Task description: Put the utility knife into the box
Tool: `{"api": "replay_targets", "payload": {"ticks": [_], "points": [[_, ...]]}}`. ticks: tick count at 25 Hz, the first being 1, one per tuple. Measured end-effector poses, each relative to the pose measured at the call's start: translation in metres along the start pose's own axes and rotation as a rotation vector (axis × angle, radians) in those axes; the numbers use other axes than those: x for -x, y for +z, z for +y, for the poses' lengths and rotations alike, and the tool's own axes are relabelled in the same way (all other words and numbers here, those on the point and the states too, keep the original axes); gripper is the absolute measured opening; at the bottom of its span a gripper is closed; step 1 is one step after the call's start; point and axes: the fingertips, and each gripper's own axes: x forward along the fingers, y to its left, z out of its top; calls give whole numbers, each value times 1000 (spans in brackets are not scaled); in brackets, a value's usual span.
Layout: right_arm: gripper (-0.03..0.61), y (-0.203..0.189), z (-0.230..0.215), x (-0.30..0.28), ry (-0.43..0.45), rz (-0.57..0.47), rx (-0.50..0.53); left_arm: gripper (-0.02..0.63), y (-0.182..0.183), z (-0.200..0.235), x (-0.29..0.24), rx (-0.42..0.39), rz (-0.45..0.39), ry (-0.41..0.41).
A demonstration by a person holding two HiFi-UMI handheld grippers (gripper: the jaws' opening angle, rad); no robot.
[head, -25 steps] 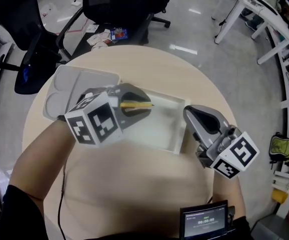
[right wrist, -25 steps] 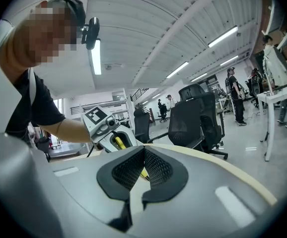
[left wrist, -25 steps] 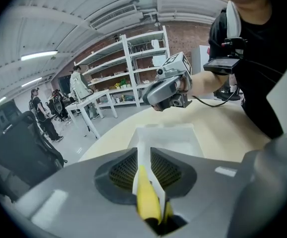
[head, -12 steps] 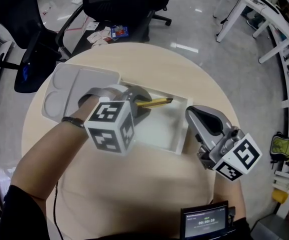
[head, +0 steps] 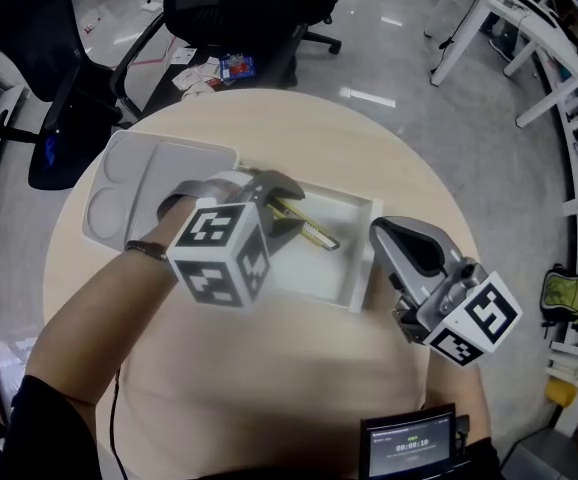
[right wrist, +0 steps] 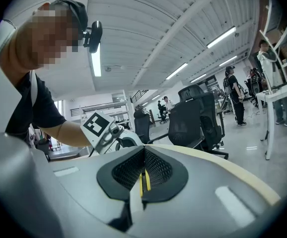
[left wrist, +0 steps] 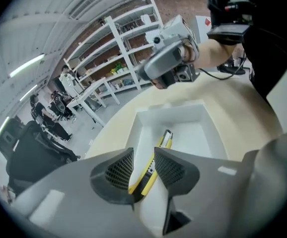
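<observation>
Lying in the central box (head: 321, 268), the utility knife (head: 309, 226) is flanked, unclamped, by the left gripper's (left wrist: 143, 155) just-opened fingers; the right gripper's (right wrist: 143, 157) fingers are pressed together.

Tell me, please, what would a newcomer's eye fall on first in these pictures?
First the yellow utility knife, lying slanted inside the white box in the middle of the round table. Next the left gripper above the box's left end: its jaws have just been opening and stand apart, with one end of the knife between them. The right gripper is at the box's right side, jaws together.
</observation>
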Motion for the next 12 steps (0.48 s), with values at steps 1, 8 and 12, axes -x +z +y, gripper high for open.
{"api": "replay_targets", "payload": {"ticks": [1, 8, 12], "points": [[15, 0, 0, 0, -3, 1, 1, 130, 5, 4, 5, 45, -40, 12], [15, 5, 3, 2, -23, 5, 0, 9, 33, 42, 67, 422, -375, 156], [14, 20, 14, 4, -25, 9, 0, -3, 31, 56, 112, 626, -520, 200]]}}
